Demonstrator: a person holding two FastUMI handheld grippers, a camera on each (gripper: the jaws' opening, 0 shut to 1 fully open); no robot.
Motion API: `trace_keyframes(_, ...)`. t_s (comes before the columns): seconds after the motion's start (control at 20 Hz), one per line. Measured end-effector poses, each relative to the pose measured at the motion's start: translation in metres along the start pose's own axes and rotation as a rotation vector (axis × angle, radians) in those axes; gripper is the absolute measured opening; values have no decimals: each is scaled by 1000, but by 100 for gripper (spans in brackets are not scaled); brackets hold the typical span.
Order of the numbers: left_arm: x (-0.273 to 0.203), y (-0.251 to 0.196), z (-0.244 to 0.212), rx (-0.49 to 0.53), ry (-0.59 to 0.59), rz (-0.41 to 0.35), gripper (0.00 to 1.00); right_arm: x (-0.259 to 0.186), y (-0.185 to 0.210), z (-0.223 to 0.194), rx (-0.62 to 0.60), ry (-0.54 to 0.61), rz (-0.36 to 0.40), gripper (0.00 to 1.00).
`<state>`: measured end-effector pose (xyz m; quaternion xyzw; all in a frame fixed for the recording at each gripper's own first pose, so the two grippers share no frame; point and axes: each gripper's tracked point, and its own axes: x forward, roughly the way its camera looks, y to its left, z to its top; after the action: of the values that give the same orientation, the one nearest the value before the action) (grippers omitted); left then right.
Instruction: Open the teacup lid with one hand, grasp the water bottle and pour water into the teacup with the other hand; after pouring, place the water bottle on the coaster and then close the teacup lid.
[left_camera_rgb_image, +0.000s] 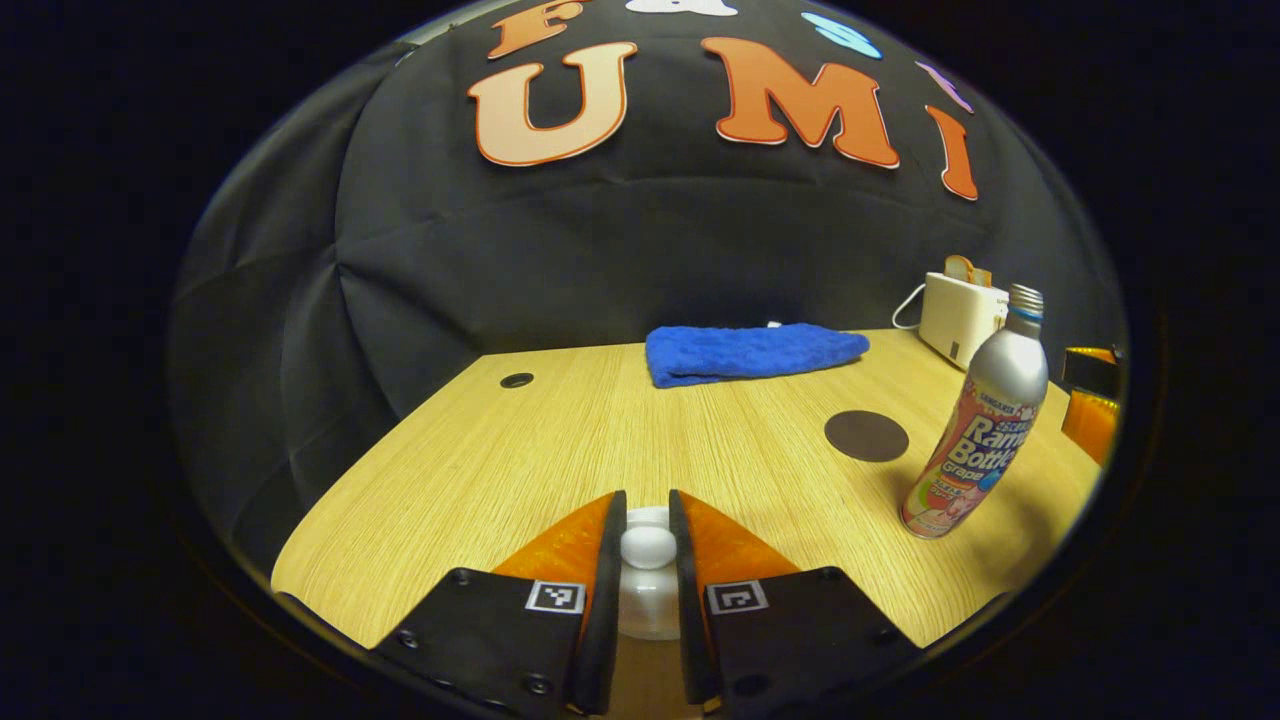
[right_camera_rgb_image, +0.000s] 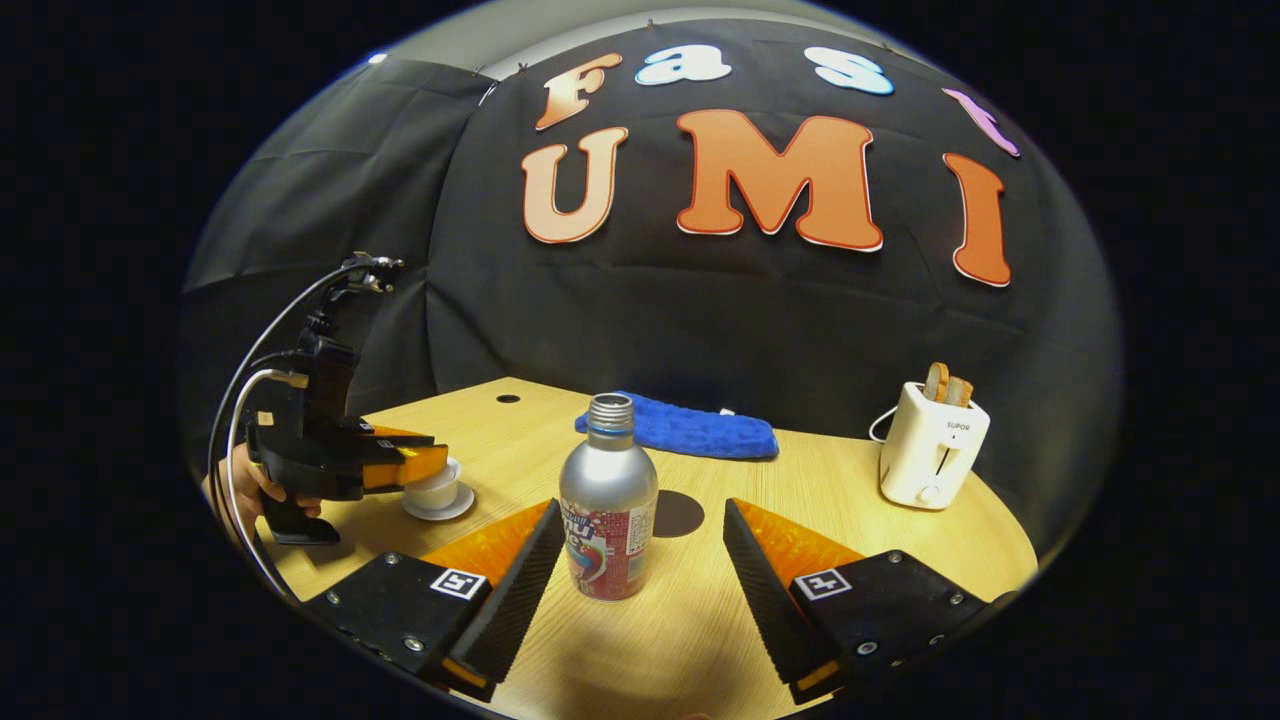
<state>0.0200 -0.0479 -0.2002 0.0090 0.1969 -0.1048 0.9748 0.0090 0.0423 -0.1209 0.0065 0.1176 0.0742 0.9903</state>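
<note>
In the left gripper view, your left gripper (left_camera_rgb_image: 648, 545) has its fingers drawn close on the round knob of the teacup lid (left_camera_rgb_image: 648, 548), one finger against each side of it, with the white teacup (left_camera_rgb_image: 648, 610) directly beneath. The water bottle (left_camera_rgb_image: 978, 428) stands upright and uncapped off to the right on the wooden table (left_camera_rgb_image: 560, 440), the dark round coaster (left_camera_rgb_image: 866, 436) just beside it and a blue cloth (left_camera_rgb_image: 750, 352) farther back.

In the right gripper view, your right gripper (right_camera_rgb_image: 635, 545) is spread wide, a finger on either side of the bottle (right_camera_rgb_image: 608, 500) and neither touching it. The coaster (right_camera_rgb_image: 682, 513) peeks out behind the bottle. A white toaster (right_camera_rgb_image: 932, 445) sits on the right; on the left, your hand (right_camera_rgb_image: 250, 490) holds the other gripper (right_camera_rgb_image: 400, 468) over the teacup (right_camera_rgb_image: 436, 490) on its saucer (right_camera_rgb_image: 440, 508).
</note>
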Motion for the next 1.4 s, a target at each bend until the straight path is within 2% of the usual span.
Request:
trace_keyframes(0.15,-3,-2,4,4,-12,-14,30,6,6,-6,5,18,15,96)
trace_keyframes(0.2,-4,0,7,7,-23,-13,26,9,7,-8,6,27,18,96)
trace_keyframes(0.25,-4,0,9,10,-30,-12,30,12,8,-12,6,36,19,96)
trace_keyframes(0.45,-7,0,15,15,-49,-12,30,22,10,-24,1,74,21,96)
trace_keyframes(0.5,-8,1,17,18,-54,-10,26,25,11,-28,0,85,23,96)
trace_keyframes(0.55,-9,3,19,20,-64,-3,30,28,13,-31,3,94,26,96)
trace_keyframes(0.65,-13,5,24,22,-83,3,30,35,15,-37,13,118,32,96)
trace_keyframes(0.7,-15,8,27,22,-91,8,26,38,15,-39,19,125,34,96)
trace_keyframes(0.8,-20,15,30,22,-101,24,34,45,18,-41,35,141,39,96)
trace_keyframes(0.85,-22,19,32,22,-105,32,34,48,19,-43,47,152,45,96)
trace_keyframes(1.0,-27,31,34,19,-118,55,26,54,24,-49,80,180,67,94)
trace_keyframes(1.15,-31,43,33,7,-125,77,30,65,34,-58,83,215,77,94)
trace_keyframes(1.25,-34,51,31,-3,-124,90,30,69,34,-63,74,240,69,92)
trace_keyframes(1.4,-39,64,27,-9,-123,110,30,72,35,-67,58,269,53,82)
